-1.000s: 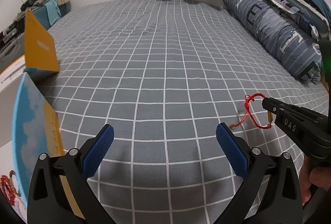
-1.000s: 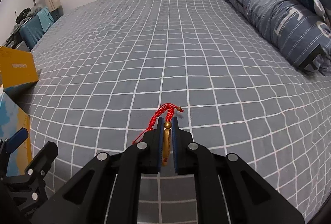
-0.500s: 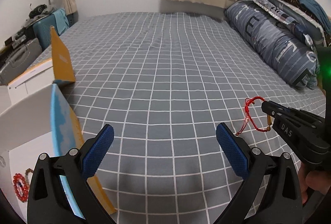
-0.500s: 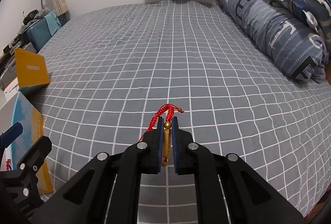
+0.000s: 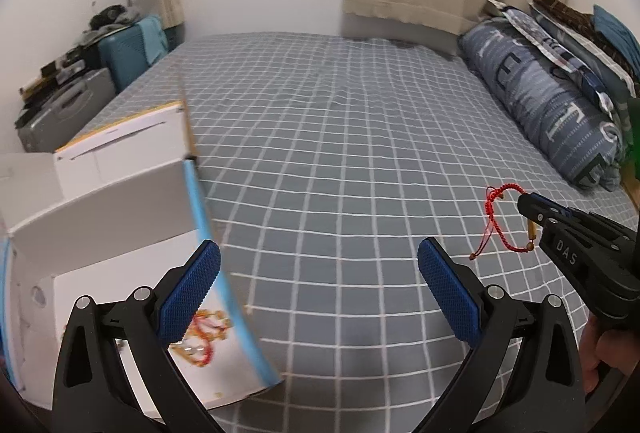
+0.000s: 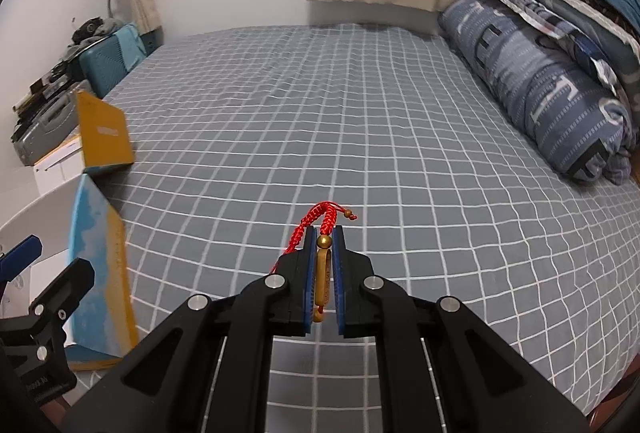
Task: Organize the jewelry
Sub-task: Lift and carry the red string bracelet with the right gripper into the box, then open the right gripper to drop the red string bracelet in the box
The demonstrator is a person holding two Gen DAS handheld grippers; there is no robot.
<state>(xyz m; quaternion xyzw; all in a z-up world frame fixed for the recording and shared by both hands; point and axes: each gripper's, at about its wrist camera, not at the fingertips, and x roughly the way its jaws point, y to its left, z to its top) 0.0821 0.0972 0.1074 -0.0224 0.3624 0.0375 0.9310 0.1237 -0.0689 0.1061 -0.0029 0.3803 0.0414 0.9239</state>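
My right gripper [image 6: 323,233] is shut on a red braided bracelet [image 6: 322,219] with a gold charm and holds it above the bed. It also shows at the right of the left wrist view [image 5: 528,203], the bracelet [image 5: 500,221] dangling from it. My left gripper [image 5: 318,265] is open and empty, over the right edge of an open white box [image 5: 100,217] with blue and yellow sides. Red and gold jewelry [image 5: 202,337] lies inside the box by my left finger. The box [image 6: 96,245] stands left of the right gripper.
A grey checked bedsheet [image 6: 340,113] covers the bed. A second box with an upright yellow flap [image 6: 104,135] stands behind the first. Blue pillows and folded bedding [image 6: 540,73] line the right side. Cases and clutter [image 5: 80,89] sit beyond the bed's left edge.
Both grippers have risen and swung left. The open box with its jewelry has come under the left gripper. The right gripper still holds the bracelet.
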